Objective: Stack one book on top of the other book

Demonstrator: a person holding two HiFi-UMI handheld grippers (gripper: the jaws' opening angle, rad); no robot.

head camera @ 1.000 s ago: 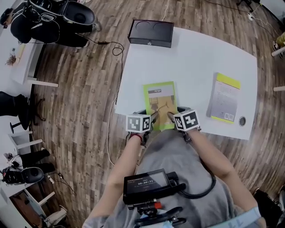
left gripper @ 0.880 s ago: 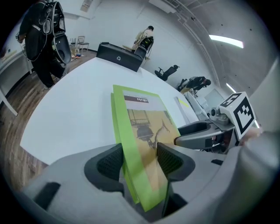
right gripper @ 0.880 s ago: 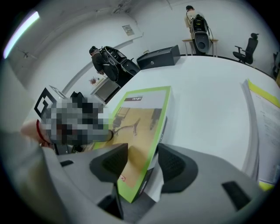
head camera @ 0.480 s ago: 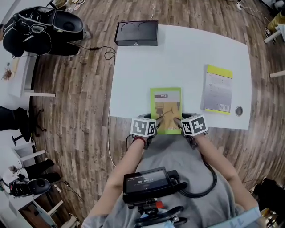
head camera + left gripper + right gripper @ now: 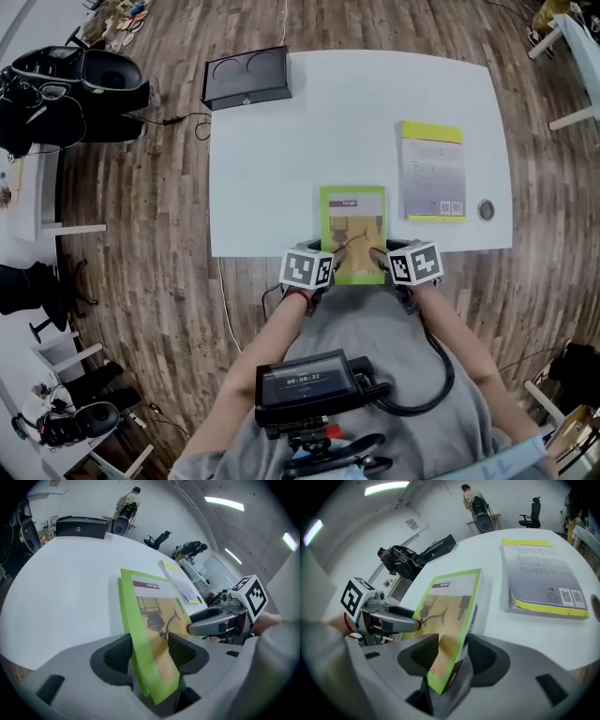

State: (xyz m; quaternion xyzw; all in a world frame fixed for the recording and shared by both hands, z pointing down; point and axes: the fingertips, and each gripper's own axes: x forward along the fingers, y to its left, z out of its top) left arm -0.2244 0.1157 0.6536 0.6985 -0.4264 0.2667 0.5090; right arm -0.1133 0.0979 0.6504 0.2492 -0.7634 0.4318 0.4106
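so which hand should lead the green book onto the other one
probably right: its hand-held gripper, jaws just closed further on the green book, is nearer the grey book

The green book (image 5: 352,223), gripped by the left gripper (image 5: 335,255) and right gripper (image 5: 374,253), has moved right along the table (image 5: 281,202) edge. It is now near the grey book (image 5: 431,171) (earlier well apart). The right gripper's jaws have just been closing on the green book's corner.

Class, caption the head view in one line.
Left claw and right claw, its jaws just closed further, grip the green book beside the grey book.
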